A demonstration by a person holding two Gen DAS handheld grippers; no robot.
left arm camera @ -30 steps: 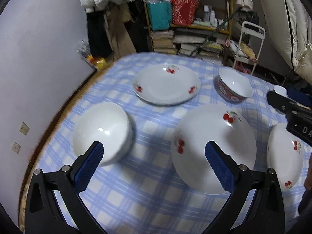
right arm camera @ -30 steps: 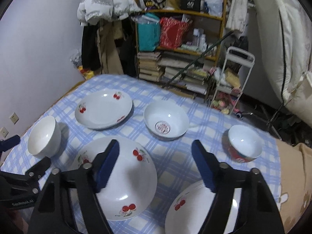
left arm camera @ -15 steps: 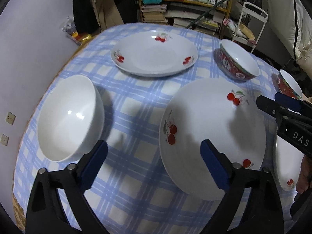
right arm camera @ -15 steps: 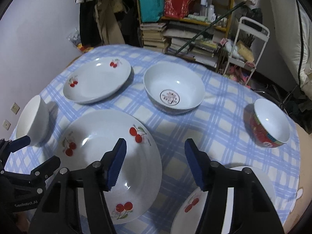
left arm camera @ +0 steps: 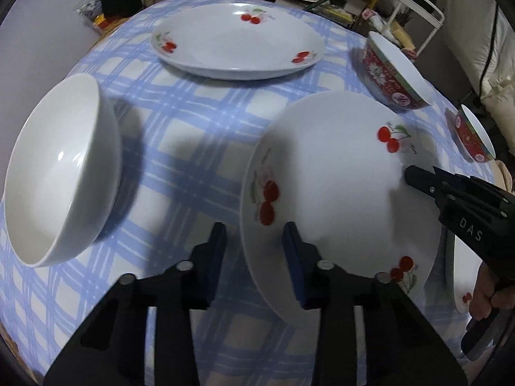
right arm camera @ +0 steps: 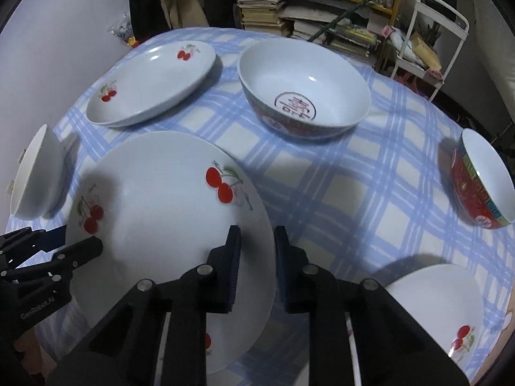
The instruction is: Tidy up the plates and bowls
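Note:
A large white cherry plate (left arm camera: 334, 173) (right arm camera: 161, 212) lies on the blue checked tablecloth (left arm camera: 193, 122). My left gripper (left arm camera: 254, 244) straddles its left rim, jaws narrowed around the edge with a small gap left. My right gripper (right arm camera: 254, 251) straddles its right rim the same way. A second cherry plate (left arm camera: 238, 41) (right arm camera: 151, 80) lies at the far side. A third plate (right arm camera: 444, 305) lies at the near right. A plain white bowl (left arm camera: 61, 173) (right arm camera: 35, 173) stands at the left.
A large red-sided bowl (right arm camera: 302, 87) (left arm camera: 396, 70) stands at the far middle and a smaller red bowl (right arm camera: 479, 180) (left arm camera: 473, 135) at the right edge. Behind the table are cluttered shelves (right arm camera: 322, 6) and a white cart (right arm camera: 431, 32). A wall runs along the left.
Both grippers have moved down and forward to the big plate and narrowed their jaws around its opposite rims. The dishes have not moved.

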